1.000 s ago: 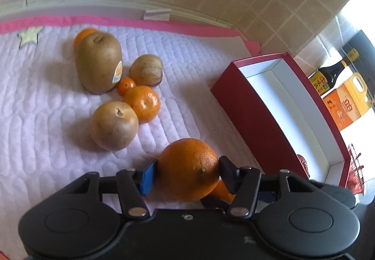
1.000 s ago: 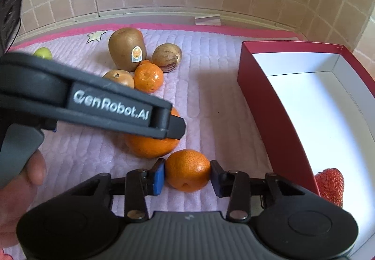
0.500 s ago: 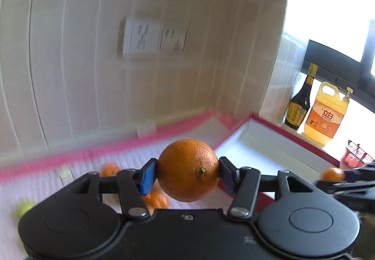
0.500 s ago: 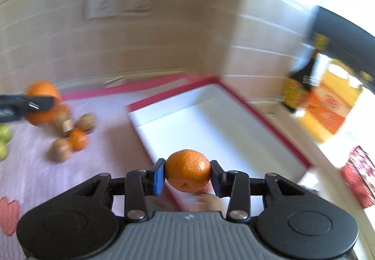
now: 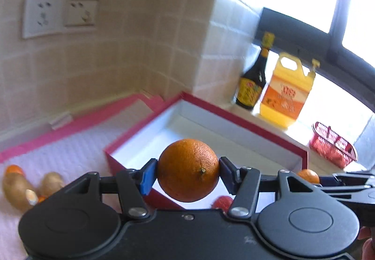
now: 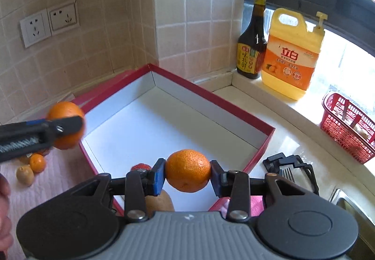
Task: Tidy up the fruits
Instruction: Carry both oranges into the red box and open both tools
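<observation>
Orange [image 5: 188, 169] clamped between left gripper [image 5: 186, 172] pads, held in the air above the near edge of the red box [image 6: 211, 95]. Right gripper [image 6: 186, 172] grips a tangerine [image 6: 188, 170], over the box's white floor. Strawberry [image 6: 140, 166] in box, just below-left of its jaws. Kiwis [image 5: 17, 187] on mat, far left.

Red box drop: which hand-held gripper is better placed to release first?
Right. The right hand-held gripper holds its mandarin over the red box floor, judging by its view. The left hand-held gripper holds its orange nearer the box's left edge.
</observation>
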`<state>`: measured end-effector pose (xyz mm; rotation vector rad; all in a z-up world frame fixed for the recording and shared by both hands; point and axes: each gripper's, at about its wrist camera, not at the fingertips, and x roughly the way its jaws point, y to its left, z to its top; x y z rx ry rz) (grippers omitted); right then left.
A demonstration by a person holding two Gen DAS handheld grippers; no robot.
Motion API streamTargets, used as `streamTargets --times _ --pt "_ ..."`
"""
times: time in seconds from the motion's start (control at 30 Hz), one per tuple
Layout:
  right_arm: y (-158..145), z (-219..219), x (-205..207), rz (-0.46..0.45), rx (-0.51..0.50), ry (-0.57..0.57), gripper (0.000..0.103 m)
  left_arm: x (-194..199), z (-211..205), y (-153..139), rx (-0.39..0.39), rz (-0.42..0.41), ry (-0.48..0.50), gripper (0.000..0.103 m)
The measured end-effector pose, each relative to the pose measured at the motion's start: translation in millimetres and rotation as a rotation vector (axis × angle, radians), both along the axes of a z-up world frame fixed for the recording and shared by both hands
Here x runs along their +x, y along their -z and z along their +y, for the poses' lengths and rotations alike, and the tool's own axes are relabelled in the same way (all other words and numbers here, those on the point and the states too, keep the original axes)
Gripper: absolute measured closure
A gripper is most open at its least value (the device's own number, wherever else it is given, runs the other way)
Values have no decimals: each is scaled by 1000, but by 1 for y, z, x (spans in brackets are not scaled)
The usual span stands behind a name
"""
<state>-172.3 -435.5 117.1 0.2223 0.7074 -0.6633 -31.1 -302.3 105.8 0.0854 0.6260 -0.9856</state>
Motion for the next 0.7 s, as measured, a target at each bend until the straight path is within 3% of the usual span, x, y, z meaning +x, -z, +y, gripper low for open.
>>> streamTargets --times 0.3,0.33,0.37,0.43,0.5,0.7 --pt "11 0 9 49 -62 17 61 -14 -26 18 15 43 36 33" --pt "11 0 10 48 -59 9 60 -14 -27 18 13 51 37 32" --pt "10 2 11 50 -67 2 57 -13 -27 18 6 53 30 20" --pt "6 7 12 49 -115 13 45 -15 -21 12 -23 14 12 20" --pt "3 13 12 53 -154 9 45 -15 -15 5 -49 8 16 19" --pt "-13 24 14 9 -133 -27 46 -13 12 -15 -81 -12 -20 19"
